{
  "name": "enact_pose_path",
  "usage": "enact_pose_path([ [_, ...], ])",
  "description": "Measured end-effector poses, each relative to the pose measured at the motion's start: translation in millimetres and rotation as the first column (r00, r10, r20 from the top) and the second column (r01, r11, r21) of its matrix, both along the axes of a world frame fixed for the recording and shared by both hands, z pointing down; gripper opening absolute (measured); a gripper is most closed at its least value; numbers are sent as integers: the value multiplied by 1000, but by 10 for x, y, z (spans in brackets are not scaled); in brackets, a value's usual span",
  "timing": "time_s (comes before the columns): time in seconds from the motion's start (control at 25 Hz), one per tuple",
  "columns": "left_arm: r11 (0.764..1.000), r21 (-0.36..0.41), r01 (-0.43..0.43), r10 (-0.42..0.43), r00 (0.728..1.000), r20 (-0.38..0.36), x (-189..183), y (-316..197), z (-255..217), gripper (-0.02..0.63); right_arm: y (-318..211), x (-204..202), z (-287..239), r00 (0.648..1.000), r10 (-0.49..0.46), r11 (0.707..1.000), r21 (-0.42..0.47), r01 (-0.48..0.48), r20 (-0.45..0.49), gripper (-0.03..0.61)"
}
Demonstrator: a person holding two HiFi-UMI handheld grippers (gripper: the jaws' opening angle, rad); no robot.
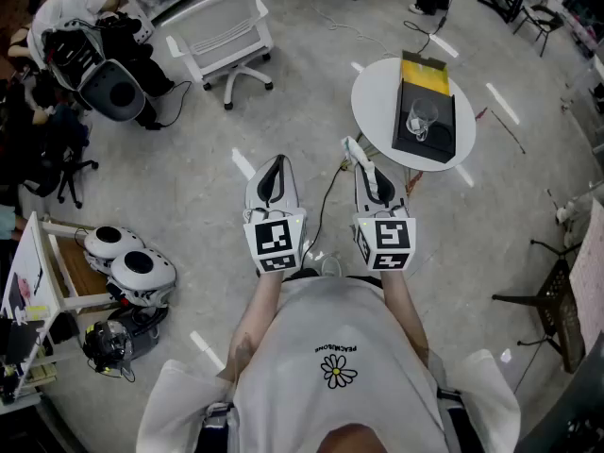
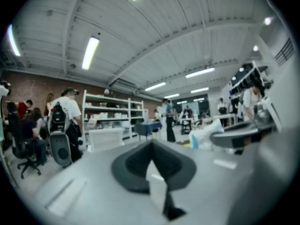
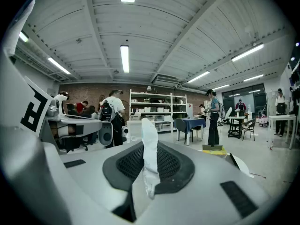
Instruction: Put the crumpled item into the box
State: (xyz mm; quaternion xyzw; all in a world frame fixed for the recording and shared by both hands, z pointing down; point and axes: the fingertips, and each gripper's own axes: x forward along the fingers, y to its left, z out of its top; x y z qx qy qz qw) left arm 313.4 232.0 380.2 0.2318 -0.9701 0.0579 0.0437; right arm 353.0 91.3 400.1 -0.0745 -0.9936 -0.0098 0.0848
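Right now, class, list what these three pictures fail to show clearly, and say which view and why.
Head view: the clear thing in the black box is too small to identify.
Right gripper view: the white strip pinched in the right tool shows edge-on, so its full shape is unclear.
Left gripper view: blur smears everything around the shut left tool.

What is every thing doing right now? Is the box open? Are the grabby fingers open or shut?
Left gripper: fingers shut, nothing between them.
Right gripper: fingers shut on the white crumpled item.
Black box: open, yellow flap up, standing on the round table.
Clear item: lying inside the box.
White chair: upright, nobody on it.
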Motion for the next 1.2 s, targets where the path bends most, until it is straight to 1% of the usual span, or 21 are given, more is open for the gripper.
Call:
enact_pose_path([
  [0.44,1000,13,22,-21,999,-31,-188,-13,107,0,62,-138,132,998,-63,998,-16,63,-26,44],
  [0.6,1000,20,13,-12,999,-32,-222,-74,105,0,3,-224,152,998,-57,998,-42,56,-26,44],
  [0.76,999,30,25,-23,999,-37,-395,-31,103,0,-16,-384,139,999,-48,997,-64,47,-18,44],
  [0.88,999,30,19,-18,1000,-17,-620,-57,65,0,-26,-528,129,998,-57,996,-67,57,-8,44],
  [0.96,1000,27,2,-2,1000,-3,-827,-128,55,0,-70,-699,81,998,-63,996,-57,63,11,44],
  [1.08,999,34,-16,16,1000,13,-1200,-216,39,0,-156,-1040,25,998,-57,998,-34,59,37,44],
  [1.2,998,41,-43,42,999,29,-1668,-318,12,0,-257,-1452,43,998,-37,999,-39,39,43,44],
])
